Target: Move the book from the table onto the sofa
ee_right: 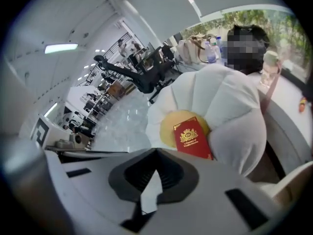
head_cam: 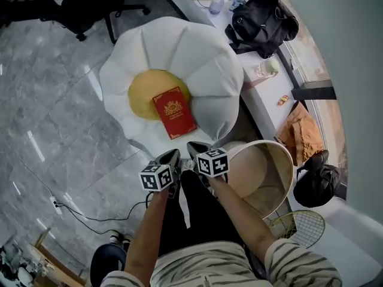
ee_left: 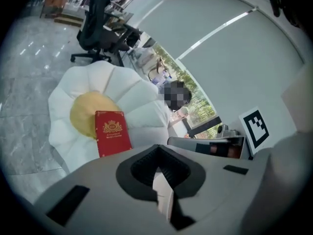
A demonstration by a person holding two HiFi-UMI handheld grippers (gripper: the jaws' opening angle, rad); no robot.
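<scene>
A red book (head_cam: 173, 112) with a gold crest lies flat on the flower-shaped white sofa (head_cam: 197, 52), half over its yellow centre. Both grippers hang in the air in front of the sofa, apart from the book. In the head view my left gripper (head_cam: 170, 158) and right gripper (head_cam: 196, 149) are side by side, each shut with nothing in it. The left gripper view shows the book (ee_left: 112, 132) beyond the shut left gripper (ee_left: 159, 173). The right gripper view has the book (ee_right: 192, 140) past the shut right gripper (ee_right: 155, 173).
A round cream tub-like table (head_cam: 281, 154) stands just right of my grippers. Behind the sofa a white desk carries a black bag (head_cam: 263, 17) and bottles. A black office chair (head_cam: 90, 5) is at the far left. A racket (head_cam: 299, 226) and a floor cable (head_cam: 90, 215) lie near my feet.
</scene>
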